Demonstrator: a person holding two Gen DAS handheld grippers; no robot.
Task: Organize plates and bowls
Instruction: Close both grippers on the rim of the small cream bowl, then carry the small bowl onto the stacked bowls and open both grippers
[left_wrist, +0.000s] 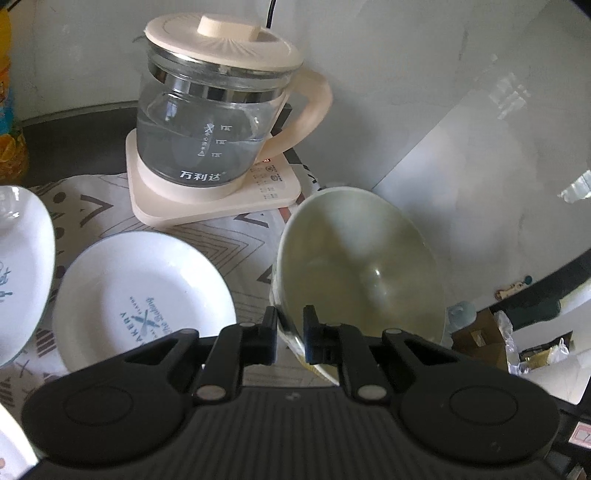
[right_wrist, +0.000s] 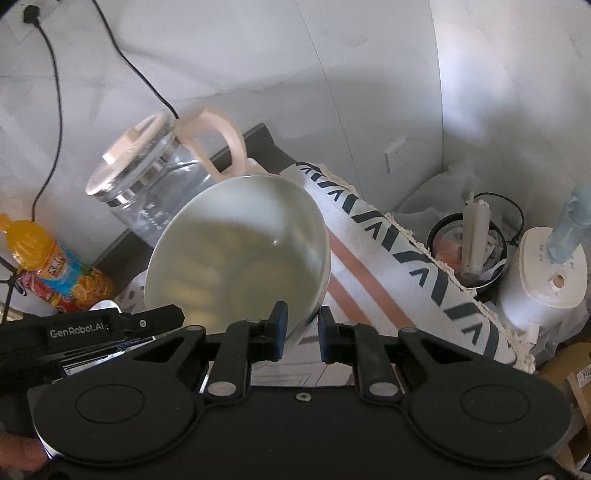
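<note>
My left gripper (left_wrist: 290, 338) is shut on the near rim of a pale green bowl (left_wrist: 354, 266), held tilted above the patterned cloth. My right gripper (right_wrist: 301, 332) is shut on the rim of a pale green bowl (right_wrist: 236, 258), also tilted and lifted. A white plate with blue print (left_wrist: 144, 295) lies on the cloth to the left of the left gripper. Another white plate (left_wrist: 22, 266) shows at the left edge.
A glass kettle with a cream lid (left_wrist: 218, 122) stands on its cream base behind the plates; it also shows in the right wrist view (right_wrist: 155, 184). An orange drink bottle (right_wrist: 55, 266) stands at the left. A patterned cloth (right_wrist: 406, 258) hangs over the table edge. A bin (right_wrist: 469, 254) and a white appliance (right_wrist: 546, 273) sit below.
</note>
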